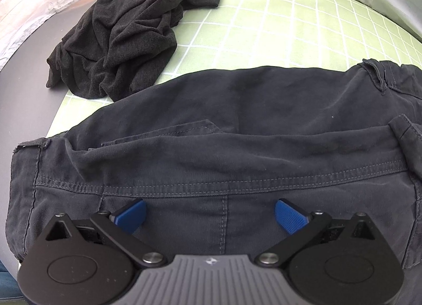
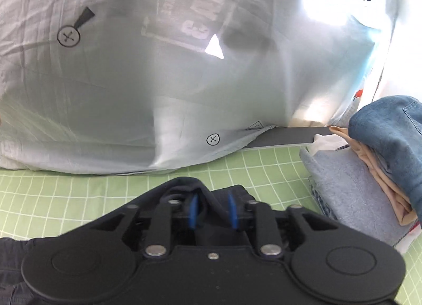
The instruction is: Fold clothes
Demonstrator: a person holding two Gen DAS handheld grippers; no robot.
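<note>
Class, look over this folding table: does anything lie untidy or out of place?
Yes. A black garment lies crumpled in a heap at the far left edge of the green checked mat, partly off it, while the dark navy trousers lie spread flat and other clothes sit in a folded stack.

Green checked mat (image 1: 277, 28) under navy trousers (image 1: 237, 120), crumpled black garment (image 1: 126, 41), folded stack (image 2: 369, 173).

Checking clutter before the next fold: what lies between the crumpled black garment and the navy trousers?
Only bare green checked mat; the black garment almost meets the navy trousers at its near edge. Left wrist view.
</note>
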